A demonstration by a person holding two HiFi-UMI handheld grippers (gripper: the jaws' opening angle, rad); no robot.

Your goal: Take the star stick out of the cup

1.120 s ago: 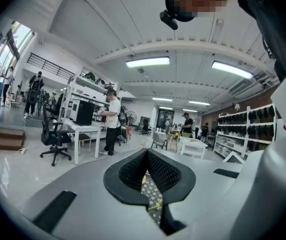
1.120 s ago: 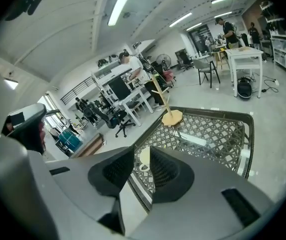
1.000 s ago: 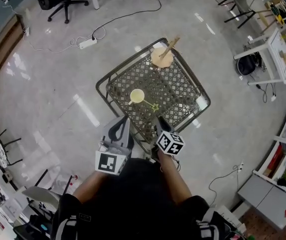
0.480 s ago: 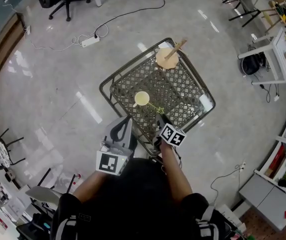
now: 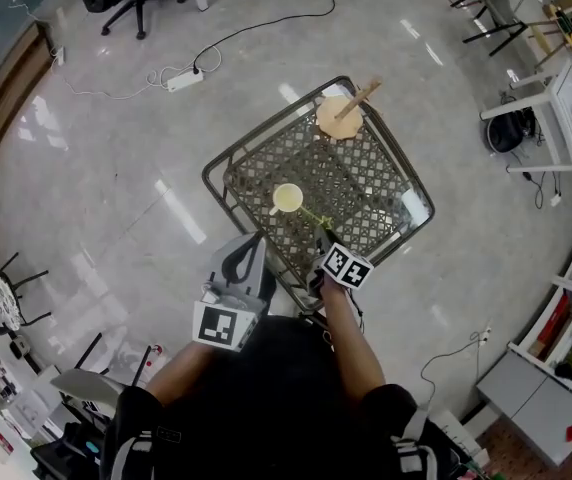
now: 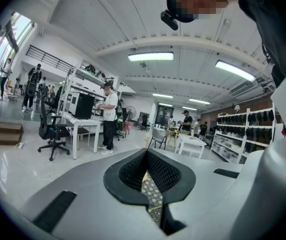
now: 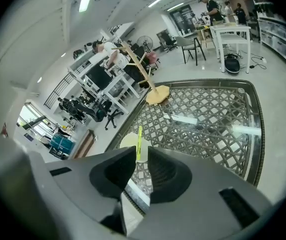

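A pale yellow cup (image 5: 287,198) stands on the metal lattice table (image 5: 249,146). A thin yellow-green star stick (image 5: 309,215) leans out of it toward me. My right gripper (image 5: 322,238) is at the stick's near end, which hides the star. In the right gripper view the stick (image 7: 139,143) runs into the gap of my right gripper (image 7: 140,155), in front of the cup (image 7: 126,142). Those jaws are closing, with a little space still on each side of the stick. My left gripper (image 5: 252,240) hovers at the table's near edge, shut and empty (image 6: 146,156).
A round wooden base with a slanted stick (image 5: 337,116) sits at the table's far corner (image 7: 157,95). The table has a raised rim (image 7: 259,129). Around it lie floor cables and a power strip (image 5: 183,80), office chairs and white tables (image 5: 556,93).
My right gripper has moved forward over the table's near edge up to the stick's star end, which it now covers. The cup and my left gripper have stayed in place.
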